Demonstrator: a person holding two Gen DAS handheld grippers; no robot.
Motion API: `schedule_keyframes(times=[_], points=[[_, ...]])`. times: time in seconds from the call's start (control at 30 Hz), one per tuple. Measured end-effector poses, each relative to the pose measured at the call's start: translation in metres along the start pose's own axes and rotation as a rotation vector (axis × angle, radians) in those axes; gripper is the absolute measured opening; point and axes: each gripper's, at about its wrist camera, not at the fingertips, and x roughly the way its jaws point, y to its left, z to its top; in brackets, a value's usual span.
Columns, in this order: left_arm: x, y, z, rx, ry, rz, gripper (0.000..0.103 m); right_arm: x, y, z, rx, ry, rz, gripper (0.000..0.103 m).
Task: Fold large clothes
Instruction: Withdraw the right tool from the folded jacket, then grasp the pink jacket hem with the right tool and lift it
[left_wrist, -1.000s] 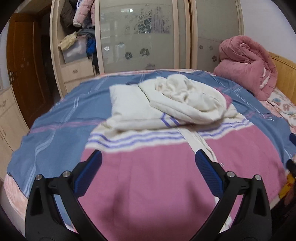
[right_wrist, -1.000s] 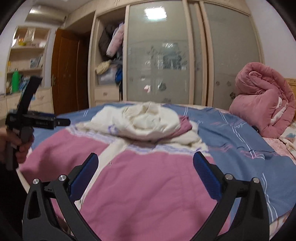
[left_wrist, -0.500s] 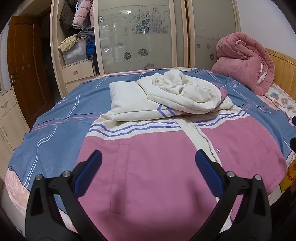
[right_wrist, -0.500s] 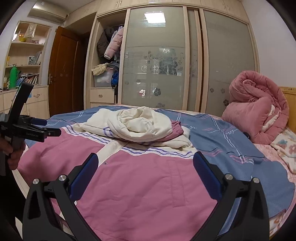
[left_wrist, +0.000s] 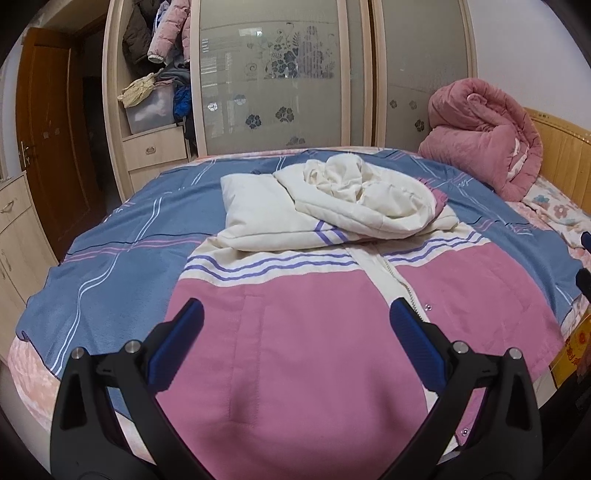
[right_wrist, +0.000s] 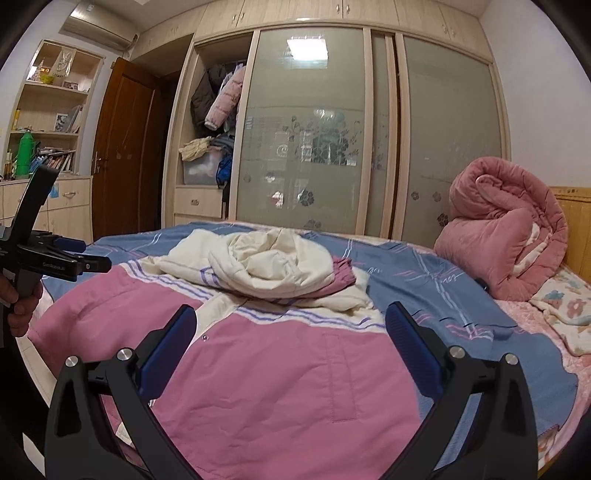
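A large pink and cream jacket (left_wrist: 303, 332) with purple stripes lies spread front-up on the bed; it also shows in the right wrist view (right_wrist: 280, 369). Its cream sleeves and hood (left_wrist: 354, 192) are bunched at the far end, with a pink cuff showing in the right wrist view (right_wrist: 341, 275). My left gripper (left_wrist: 295, 332) is open and empty above the jacket's near hem, left of the zip. My right gripper (right_wrist: 290, 332) is open and empty above the hem's right half. The left gripper (right_wrist: 88, 264) also shows at the left of the right wrist view.
The bed has a blue striped cover (left_wrist: 122, 258). A rolled pink quilt (left_wrist: 484, 136) sits at the back right by the wooden headboard (left_wrist: 561, 155). A wardrobe with frosted sliding doors (left_wrist: 273, 74) stands behind. A door and drawers are at the left.
Both grippers have pulled back and risen a little from the jacket; the views have steadied. Both stay open and empty. The jacket has not moved.
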Motion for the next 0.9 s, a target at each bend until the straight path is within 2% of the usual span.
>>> schedule_keyframes(times=[0.2, 0.33, 0.5, 0.67, 0.73, 0.83, 0.9], points=[[-0.02, 0.012, 0.002, -0.026, -0.03, -0.041, 0.101, -0.022, -0.01, 0.008, 0.0, -0.049, -0.038, 0.102], [-0.04, 0.011, -0.003, 0.032, -0.092, -0.008, 0.101, -0.036, -0.016, 0.009, -0.023, -0.061, -0.072, 0.102], [-0.072, 0.01, -0.017, 0.133, -0.191, -0.001, 0.101, -0.058, -0.017, 0.001, -0.139, -0.076, -0.16, 0.102], [-0.095, 0.02, -0.028, 0.111, -0.257, -0.047, 0.101, -0.077, -0.03, -0.006, -0.217, -0.1, -0.287, 0.102], [-0.101, 0.022, -0.035, 0.112, -0.301, -0.032, 0.101, -0.078, -0.033, -0.01, -0.316, -0.108, -0.366, 0.102], [-0.098, 0.028, -0.041, 0.08, -0.348, -0.025, 0.101, -0.068, -0.032, -0.028, -0.598, -0.064, -0.504, 0.102], [-0.088, 0.031, -0.036, 0.047, -0.319, -0.028, 0.101, -0.062, -0.033, -0.05, -0.77, -0.03, -0.524, 0.102]])
